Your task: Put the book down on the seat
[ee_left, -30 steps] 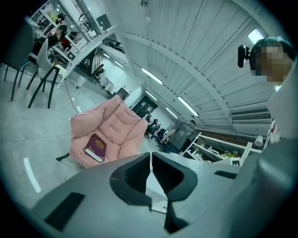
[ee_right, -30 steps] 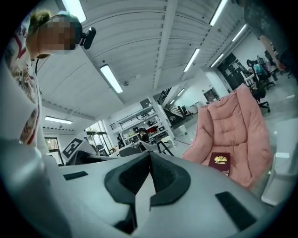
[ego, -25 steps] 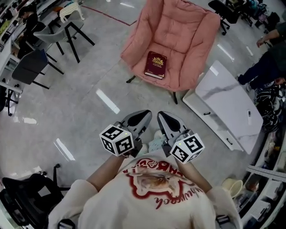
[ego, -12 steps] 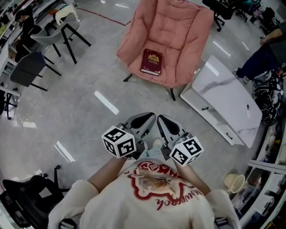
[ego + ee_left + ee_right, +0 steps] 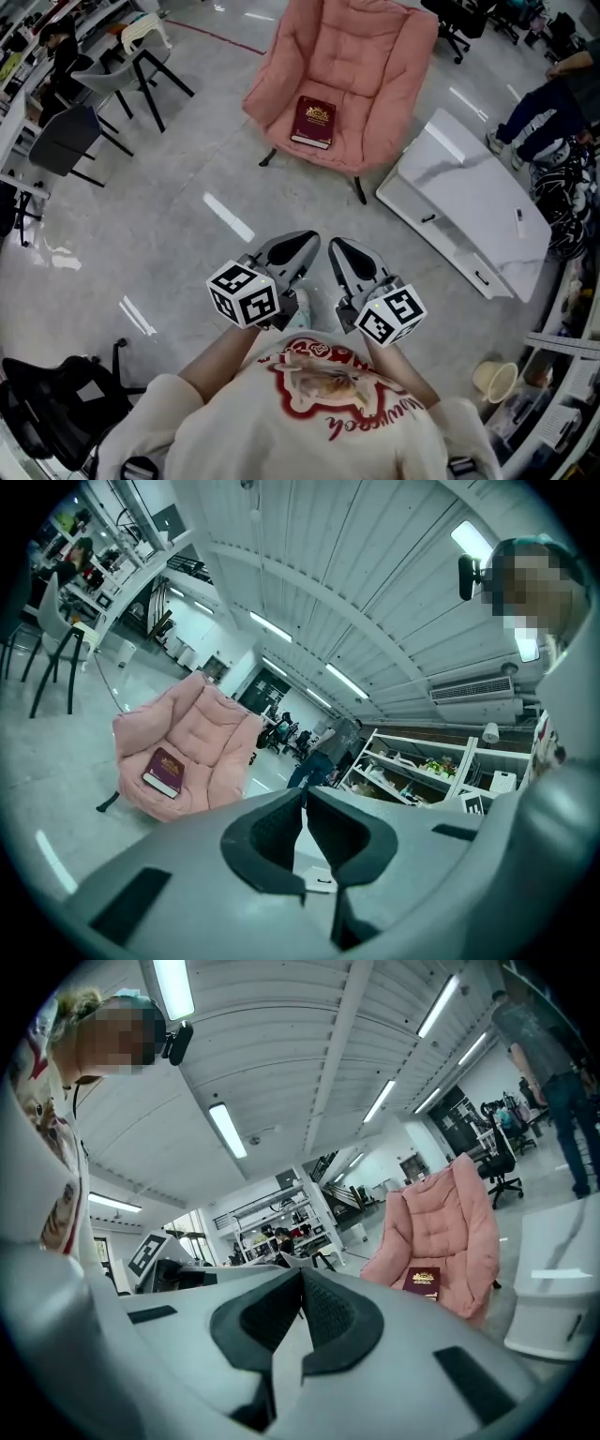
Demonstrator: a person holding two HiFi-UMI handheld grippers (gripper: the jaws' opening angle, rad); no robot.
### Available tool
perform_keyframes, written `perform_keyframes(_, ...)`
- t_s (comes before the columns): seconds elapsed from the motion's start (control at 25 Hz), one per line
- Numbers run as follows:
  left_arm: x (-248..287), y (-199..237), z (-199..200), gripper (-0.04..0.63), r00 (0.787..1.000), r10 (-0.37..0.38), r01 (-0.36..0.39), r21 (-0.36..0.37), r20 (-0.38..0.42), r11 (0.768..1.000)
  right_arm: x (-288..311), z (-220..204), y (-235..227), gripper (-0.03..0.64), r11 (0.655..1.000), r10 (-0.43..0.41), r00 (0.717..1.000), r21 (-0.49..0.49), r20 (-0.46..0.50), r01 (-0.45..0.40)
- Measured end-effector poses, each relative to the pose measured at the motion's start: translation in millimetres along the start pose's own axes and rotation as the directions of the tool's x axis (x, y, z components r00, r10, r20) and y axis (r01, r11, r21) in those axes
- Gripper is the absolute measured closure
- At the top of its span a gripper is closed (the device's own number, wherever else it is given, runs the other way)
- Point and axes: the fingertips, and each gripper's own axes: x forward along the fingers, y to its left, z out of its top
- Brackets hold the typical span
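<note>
A dark red book (image 5: 313,122) with gold print lies flat on the seat of a pink padded chair (image 5: 380,66); it also shows in the left gripper view as the book (image 5: 164,772) and in the right gripper view as the book (image 5: 423,1282). Both grippers are held close to the person's chest, well away from the chair. The left gripper (image 5: 307,240) is shut with nothing between its jaws. Beside it, the right gripper (image 5: 339,244) is shut and empty too. In the gripper views the left gripper (image 5: 304,795) and right gripper (image 5: 302,1274) show their jaw tips meeting.
A white slab-like table (image 5: 469,220) lies on the floor right of the chair. Black-legged chairs (image 5: 141,66) stand at the upper left, a black office chair (image 5: 47,408) at the lower left. A person (image 5: 553,98) stands at the upper right near shelving (image 5: 562,375).
The chair and book have slid up the head view and the white table up and left, as the person steps back. Both grippers stay shut and side by side.
</note>
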Motion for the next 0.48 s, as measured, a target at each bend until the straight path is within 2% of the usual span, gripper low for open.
perform_keyframes(0.24,-14,-63,-40,0.575,0.997,-0.006,0.007,-0.013,0.076,1.0,-82,-15,14,0.615,1.0,-0.016,1.0,0.01,0.017,0.016)
perform_keyframes(0.48,-39,-137,-92,0.575,0.993,0.005,-0.005,0.002,0.12,1.0,-176,-43,39,0.615,1.0,-0.018,1.0,0.023,0.0,0.018)
